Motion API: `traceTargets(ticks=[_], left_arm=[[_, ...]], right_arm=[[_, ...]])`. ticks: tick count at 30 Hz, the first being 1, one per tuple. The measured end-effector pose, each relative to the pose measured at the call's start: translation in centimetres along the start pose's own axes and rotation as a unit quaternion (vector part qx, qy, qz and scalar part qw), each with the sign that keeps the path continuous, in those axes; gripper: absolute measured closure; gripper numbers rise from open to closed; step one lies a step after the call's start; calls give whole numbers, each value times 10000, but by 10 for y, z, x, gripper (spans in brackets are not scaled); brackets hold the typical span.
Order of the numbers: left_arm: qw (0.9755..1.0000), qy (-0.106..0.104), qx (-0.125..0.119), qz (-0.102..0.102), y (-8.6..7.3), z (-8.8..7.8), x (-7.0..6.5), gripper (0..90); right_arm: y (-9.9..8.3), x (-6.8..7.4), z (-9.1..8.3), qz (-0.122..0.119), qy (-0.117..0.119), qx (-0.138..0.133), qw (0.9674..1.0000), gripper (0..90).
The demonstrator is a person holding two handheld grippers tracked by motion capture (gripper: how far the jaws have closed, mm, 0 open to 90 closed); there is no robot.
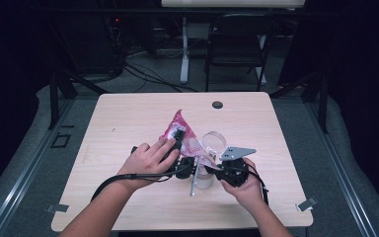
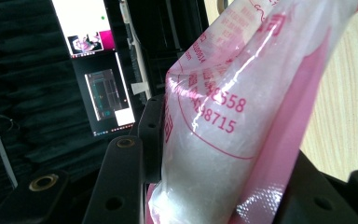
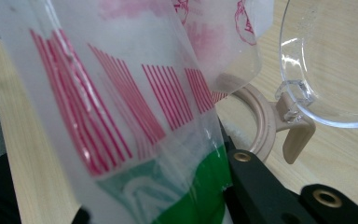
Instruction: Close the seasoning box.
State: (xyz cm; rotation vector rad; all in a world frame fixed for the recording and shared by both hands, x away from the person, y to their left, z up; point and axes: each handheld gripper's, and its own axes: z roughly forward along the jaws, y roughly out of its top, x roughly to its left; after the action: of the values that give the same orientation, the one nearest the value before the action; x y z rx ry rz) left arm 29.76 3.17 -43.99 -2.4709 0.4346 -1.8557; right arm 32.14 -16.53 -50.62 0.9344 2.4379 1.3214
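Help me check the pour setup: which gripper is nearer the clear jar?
Right. The right gripper sits just beside the clear jar, pinching the pink bag's corner. The left gripper clamps the bag's body on the side away from the jar.

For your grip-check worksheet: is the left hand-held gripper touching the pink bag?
Touching. In the left gripper view the pink bag sits squeezed between the left hand-held gripper's black jaws, pressed against both.

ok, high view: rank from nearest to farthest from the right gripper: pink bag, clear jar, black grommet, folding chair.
1. pink bag, gripped at its lower corner, runs up-left from the right gripper
2. clear jar, just above it
3. black grommet, at the table's far edge
4. folding chair, on the floor beyond
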Motion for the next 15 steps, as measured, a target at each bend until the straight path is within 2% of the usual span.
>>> traceTargets(ticks=[8, 10, 15], left_arm=[[10000, -6, 8, 1, 1, 1, -1, 647], [9999, -24, -19, -96, 0, 2, -3, 648], [10000, -33, 3, -85, -1, 2, -3, 647]], right_arm=[[0, 0, 0, 6, -36, 14, 10000, 900], [0, 0, 0, 5, -33, 31, 10000, 900], [0, 1, 1, -19, -22, 51, 10000, 900]])
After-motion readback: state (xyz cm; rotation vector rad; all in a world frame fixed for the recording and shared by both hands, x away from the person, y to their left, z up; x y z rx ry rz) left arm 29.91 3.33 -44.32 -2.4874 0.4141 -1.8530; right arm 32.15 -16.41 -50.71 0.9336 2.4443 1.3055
